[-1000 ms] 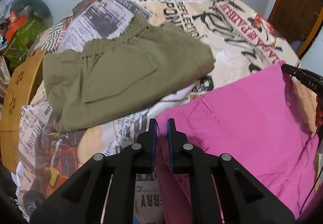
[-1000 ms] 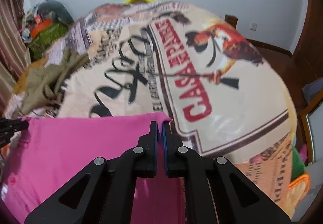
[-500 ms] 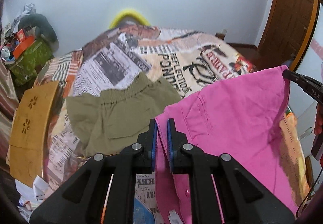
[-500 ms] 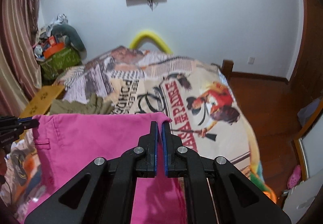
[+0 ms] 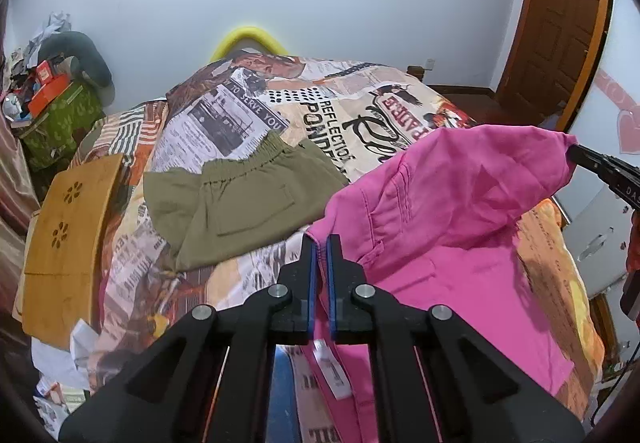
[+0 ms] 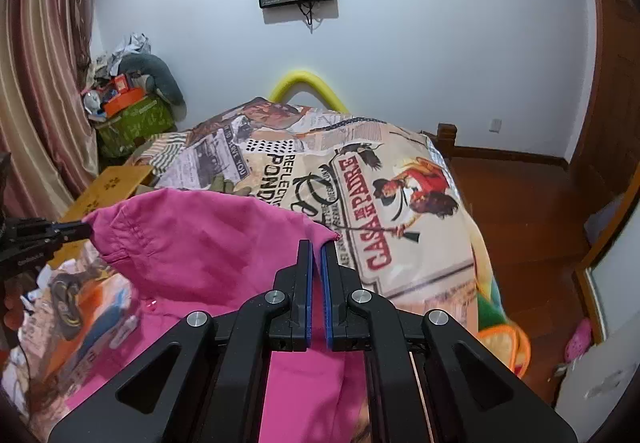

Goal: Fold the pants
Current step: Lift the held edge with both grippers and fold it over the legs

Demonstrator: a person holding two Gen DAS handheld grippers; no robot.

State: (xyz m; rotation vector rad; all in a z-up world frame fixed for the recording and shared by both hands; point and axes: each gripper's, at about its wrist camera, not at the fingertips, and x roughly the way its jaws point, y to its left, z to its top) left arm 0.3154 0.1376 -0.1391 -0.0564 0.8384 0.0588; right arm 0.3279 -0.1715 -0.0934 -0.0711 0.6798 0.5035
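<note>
The pink pants (image 5: 460, 219) hang in the air above the bed, stretched between both grippers. My left gripper (image 5: 319, 243) is shut on one corner of their upper edge. My right gripper (image 6: 316, 249) is shut on the other corner of the pink pants (image 6: 208, 251). The right gripper's tip shows in the left wrist view (image 5: 600, 167), and the left gripper shows at the left edge of the right wrist view (image 6: 44, 235). The lower part of the pants hangs below the grippers, partly hidden by them.
Folded olive-green shorts (image 5: 240, 199) lie on the printed bedspread (image 5: 280, 99). A wooden board (image 5: 64, 239) lies at the bed's left edge. Cluttered boxes (image 6: 128, 111) stand by the curtain. A wooden door (image 5: 556, 23) is at right.
Both grippers have lifted the pink pants up off the bed and pulled back; the views now show the wall and screen above the bed. Both stay shut on the pants.
</note>
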